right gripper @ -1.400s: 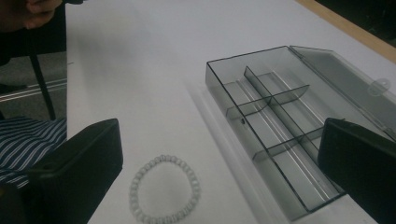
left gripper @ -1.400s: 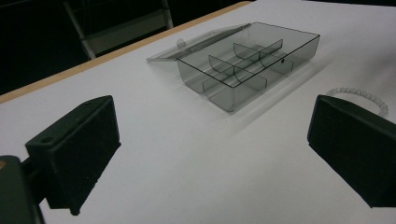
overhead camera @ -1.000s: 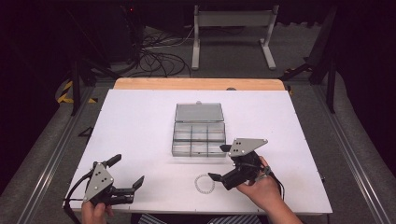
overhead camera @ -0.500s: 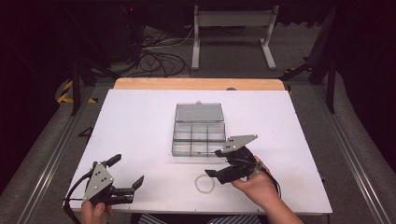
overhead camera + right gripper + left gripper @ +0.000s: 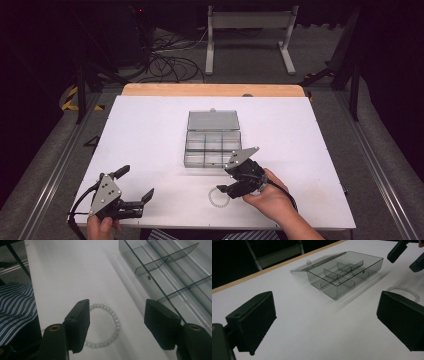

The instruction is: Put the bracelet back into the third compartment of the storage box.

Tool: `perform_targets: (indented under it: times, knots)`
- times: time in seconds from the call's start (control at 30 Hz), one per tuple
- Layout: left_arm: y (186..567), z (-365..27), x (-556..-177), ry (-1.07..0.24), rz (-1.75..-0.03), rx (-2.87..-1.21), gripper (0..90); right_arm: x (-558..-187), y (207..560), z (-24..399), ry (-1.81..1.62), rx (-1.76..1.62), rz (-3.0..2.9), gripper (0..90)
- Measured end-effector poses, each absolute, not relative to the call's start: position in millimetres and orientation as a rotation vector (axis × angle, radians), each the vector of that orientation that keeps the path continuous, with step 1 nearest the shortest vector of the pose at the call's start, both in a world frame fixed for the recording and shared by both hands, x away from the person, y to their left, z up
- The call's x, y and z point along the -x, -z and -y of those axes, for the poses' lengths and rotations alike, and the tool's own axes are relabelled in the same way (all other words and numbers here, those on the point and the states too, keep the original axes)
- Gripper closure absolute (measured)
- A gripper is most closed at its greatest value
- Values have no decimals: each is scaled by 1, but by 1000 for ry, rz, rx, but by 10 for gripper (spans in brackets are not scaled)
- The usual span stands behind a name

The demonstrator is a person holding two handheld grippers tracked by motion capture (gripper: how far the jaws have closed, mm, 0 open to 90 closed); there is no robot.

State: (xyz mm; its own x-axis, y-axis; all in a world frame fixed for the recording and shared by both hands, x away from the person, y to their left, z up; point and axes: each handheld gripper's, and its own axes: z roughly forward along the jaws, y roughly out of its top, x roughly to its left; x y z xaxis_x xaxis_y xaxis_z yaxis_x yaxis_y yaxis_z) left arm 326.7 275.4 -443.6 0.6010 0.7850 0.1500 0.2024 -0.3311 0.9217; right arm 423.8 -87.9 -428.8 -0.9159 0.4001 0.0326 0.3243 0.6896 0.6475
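My right hand-held gripper (image 5: 226, 181), jaws just closing yet apart, hovers over the bead bracelet (image 5: 218, 198) beside the compartment box (image 5: 212, 149); my left hand-held gripper (image 5: 135, 188) rests open on the desk (image 5: 150, 130).

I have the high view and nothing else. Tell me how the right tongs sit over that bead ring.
Observer: The right tongs have just been closing. Part of the bead ring lies between the jaws, unpinched; one jaw hides its far edge.
Operator: Check the box's compartments.
Observer: In the left gripper view every compartment of the clear box looks empty, and its lid lies open flat behind it.
Operator: Report the left tongs.
Observer: The left tongs stand wide open and point toward the box, with just bare table between the jaws.
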Motion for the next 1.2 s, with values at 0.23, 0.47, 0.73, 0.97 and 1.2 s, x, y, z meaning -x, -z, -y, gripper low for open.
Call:
perform_targets:
  times: [0.23,0.47,0.73,0.97,1.2]
  knots:
    - [443,-276,-327,-745,-797,-1848,30,-430,436,82,-981,-619,-2850,452]
    - [444,-276,-327,-740,-799,-1841,30,-431,444,74,-861,-557,-2875,503]
    - [444,-275,-327,-737,-799,-1846,30,-435,452,69,-781,-536,-2913,581]
    - [444,-276,-327,-732,-801,-1842,30,-441,458,66,-712,-532,-2950,659]
    - [444,-276,-327,-731,-800,-1845,30,-440,462,60,-666,-513,-2960,737]
